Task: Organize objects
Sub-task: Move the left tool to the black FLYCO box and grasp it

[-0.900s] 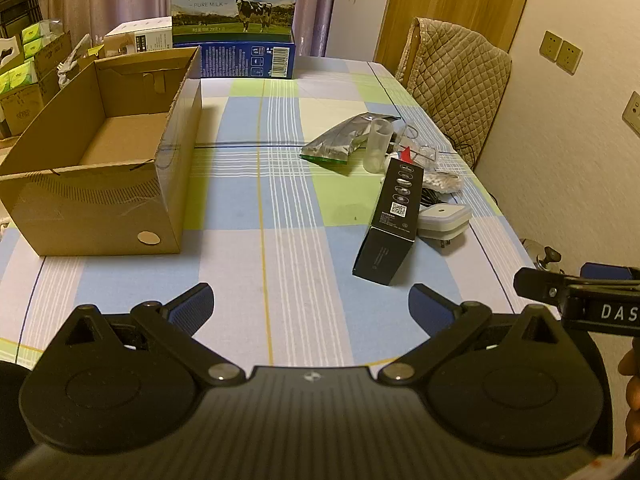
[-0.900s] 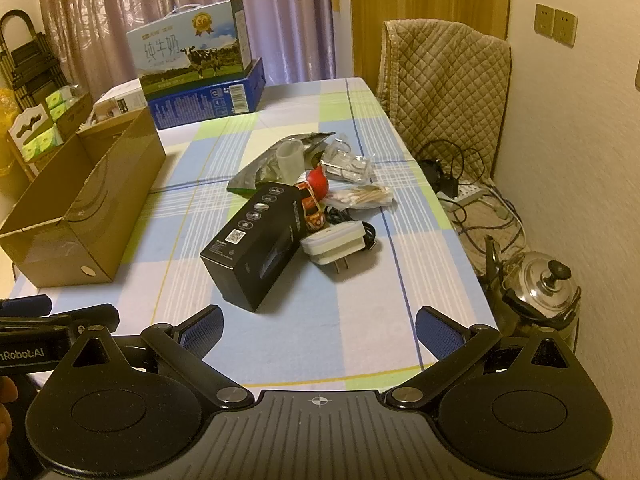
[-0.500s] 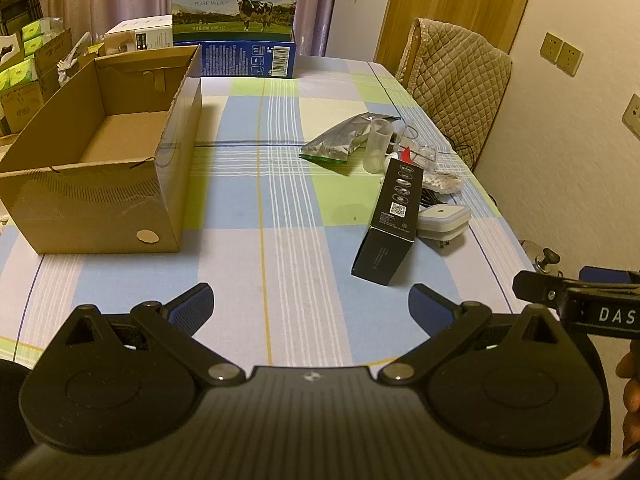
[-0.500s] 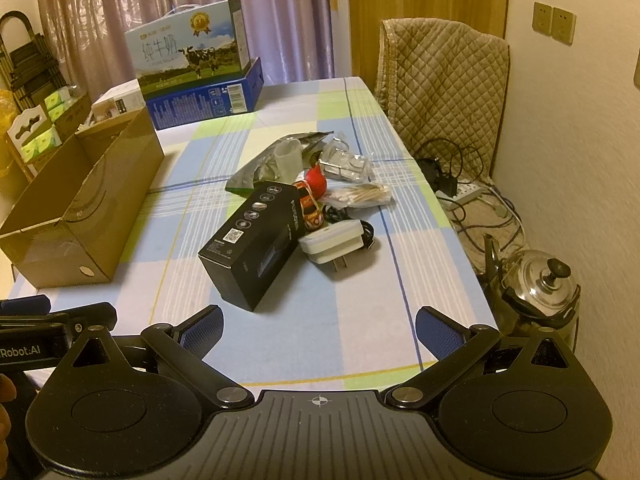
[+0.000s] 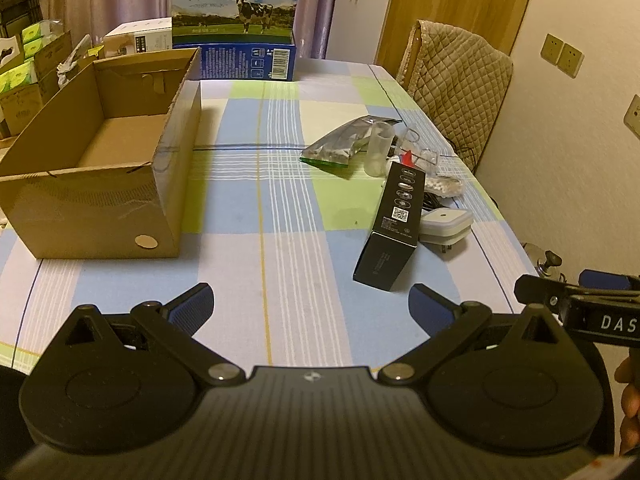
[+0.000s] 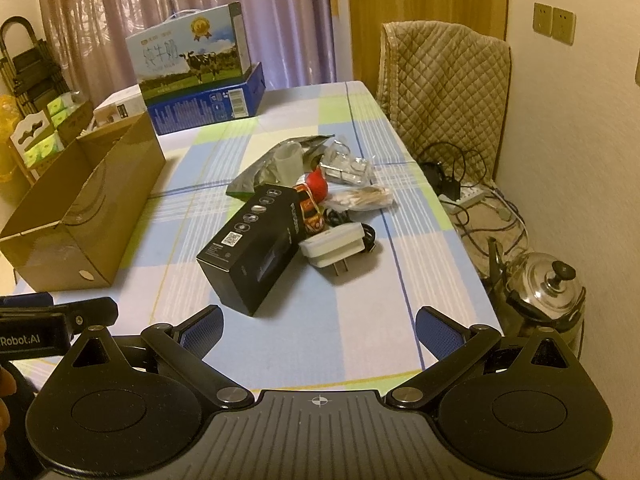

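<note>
The desk (image 5: 288, 264) has a checked cloth with blue, green, white and pale purple squares, thin white stripes and a yellow line. The open cardboard box (image 5: 100, 184) on the left is plain brown. The long box (image 6: 252, 240) in the middle is black with small white pictures on top. The plug (image 6: 334, 246) beside it is white. The toy car (image 6: 310, 210) is orange and black, and a red thing (image 6: 316, 184) sits just behind it. The milk box (image 5: 236, 0) at the far end shows a black and white cow on green grass under blue sky. The chair cover (image 6: 444, 80) is tan with a diamond pattern. The kettle (image 6: 544, 284) is shiny silver with a black knob.
</note>
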Demonstrator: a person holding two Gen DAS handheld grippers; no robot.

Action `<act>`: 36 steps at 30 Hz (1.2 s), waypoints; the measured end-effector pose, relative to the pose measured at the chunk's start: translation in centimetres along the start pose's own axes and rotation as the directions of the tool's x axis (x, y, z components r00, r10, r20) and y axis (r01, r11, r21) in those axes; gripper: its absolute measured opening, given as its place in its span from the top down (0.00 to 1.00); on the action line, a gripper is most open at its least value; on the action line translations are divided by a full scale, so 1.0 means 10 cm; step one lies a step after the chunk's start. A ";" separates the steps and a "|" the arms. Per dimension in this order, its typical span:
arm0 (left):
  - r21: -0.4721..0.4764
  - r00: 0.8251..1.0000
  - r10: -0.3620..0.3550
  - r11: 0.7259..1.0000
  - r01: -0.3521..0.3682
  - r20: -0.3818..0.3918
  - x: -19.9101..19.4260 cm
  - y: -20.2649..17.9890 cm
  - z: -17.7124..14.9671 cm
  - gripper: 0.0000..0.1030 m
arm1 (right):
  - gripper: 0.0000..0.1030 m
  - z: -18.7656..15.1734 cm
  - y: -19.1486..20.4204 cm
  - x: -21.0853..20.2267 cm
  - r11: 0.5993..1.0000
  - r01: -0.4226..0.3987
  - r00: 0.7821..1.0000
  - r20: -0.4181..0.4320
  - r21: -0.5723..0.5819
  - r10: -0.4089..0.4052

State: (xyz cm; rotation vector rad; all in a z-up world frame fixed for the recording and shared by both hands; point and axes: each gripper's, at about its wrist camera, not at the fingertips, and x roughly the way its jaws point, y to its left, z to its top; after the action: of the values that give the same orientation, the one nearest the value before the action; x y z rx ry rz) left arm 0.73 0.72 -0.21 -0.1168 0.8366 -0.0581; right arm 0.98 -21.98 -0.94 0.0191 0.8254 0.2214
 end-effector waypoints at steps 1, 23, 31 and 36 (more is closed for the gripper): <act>-0.002 1.000 -0.004 1.000 0.004 -0.001 0.01 0.00 0.01 0.01 | 0.03 0.00 -0.01 0.01 1.000 0.000 1.000 -0.002 0.001 0.000; 0.170 0.986 -0.153 0.972 0.161 -0.060 0.76 -0.28 0.43 0.06 | 0.03 0.24 -0.48 0.29 0.998 0.036 0.999 0.003 0.043 -0.036; 0.292 0.975 -0.190 0.932 0.217 -0.118 1.18 -0.53 0.51 0.27 | 0.03 0.31 -0.67 0.46 0.998 0.003 1.000 -0.006 0.058 -0.002; 0.318 0.967 -0.196 0.917 0.240 -0.165 1.41 -0.60 0.55 0.63 | 0.03 0.33 -0.66 0.59 1.000 -0.014 0.999 -0.031 0.027 0.015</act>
State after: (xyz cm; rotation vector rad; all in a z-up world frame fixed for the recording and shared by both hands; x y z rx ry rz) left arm 14.20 -6.21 -6.22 0.1177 0.9298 -0.4222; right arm 8.51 -26.99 -3.62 0.0468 0.8594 0.2250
